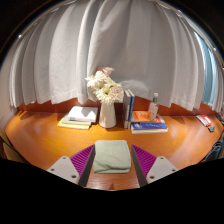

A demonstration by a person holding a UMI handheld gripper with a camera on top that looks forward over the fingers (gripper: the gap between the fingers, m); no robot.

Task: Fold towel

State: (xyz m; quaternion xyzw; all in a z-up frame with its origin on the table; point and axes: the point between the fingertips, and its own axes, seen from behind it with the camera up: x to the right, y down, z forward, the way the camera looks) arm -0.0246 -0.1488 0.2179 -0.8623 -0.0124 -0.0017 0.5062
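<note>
We saw the gripper (112,163) clamped on the pale green folded cloth towel (112,156), both purple pads (83,158) pressing its sides, towel held just above the orange-brown wooden table (40,135). Beyond the fingers: a white vase of pale flowers (106,100), upright books (128,106), a small bottle (154,104) on a stacked book, white curtains (120,45) behind

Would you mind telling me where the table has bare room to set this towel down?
The towel sits between the gripper fingers. Bare table spreads ahead of the left finger, before the white stack, and ahead of the right finger toward the red item. The back is crowded: vase, books, bottle.
</note>
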